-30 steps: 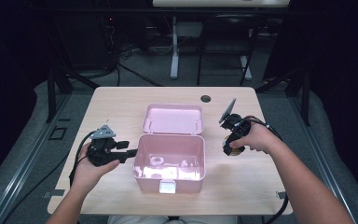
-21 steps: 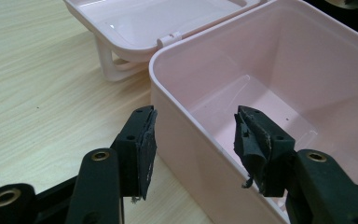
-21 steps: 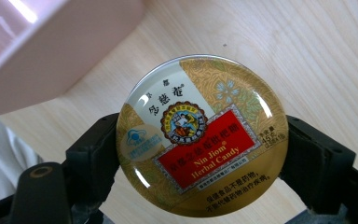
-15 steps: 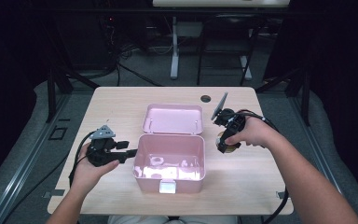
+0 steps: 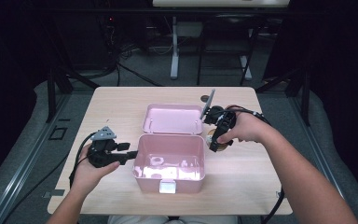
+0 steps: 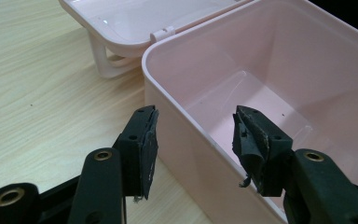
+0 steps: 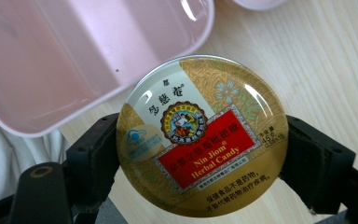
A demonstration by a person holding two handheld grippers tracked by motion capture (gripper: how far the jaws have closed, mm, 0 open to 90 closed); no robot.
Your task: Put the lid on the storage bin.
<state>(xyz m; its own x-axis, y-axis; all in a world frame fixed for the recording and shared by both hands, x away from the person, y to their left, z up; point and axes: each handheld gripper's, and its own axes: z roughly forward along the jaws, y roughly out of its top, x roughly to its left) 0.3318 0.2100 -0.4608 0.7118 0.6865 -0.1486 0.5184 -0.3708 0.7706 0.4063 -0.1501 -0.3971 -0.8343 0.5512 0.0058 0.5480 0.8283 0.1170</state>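
Note:
An open pink box point(image 5: 186, 184) stands on the table with its lid point(image 5: 172, 119) laid back behind it. My left gripper point(image 5: 133, 155) rests at the box's left side. In the left gripper view it point(image 6: 193, 140) is open and straddles the box wall point(image 6: 279, 60), one jaw outside and one inside. My right gripper point(image 5: 214, 143) is just past the box's right rim, shut on a round gold and red candy tin point(image 5: 220, 146). In the right gripper view the tin point(image 7: 200, 135) sits flat between the jaws, above the wood, with the pink box point(image 7: 65, 60) at upper left.
The wooden table point(image 5: 270, 186) has bare room on both sides of the box. A small dark round spot point(image 5: 205, 98) lies near the far edge. Stands and cables crowd the dark floor beyond the table.
My right gripper has carried the tin left and slightly nearer, from the table's right side up to the box's right rim. The left gripper has stayed put.

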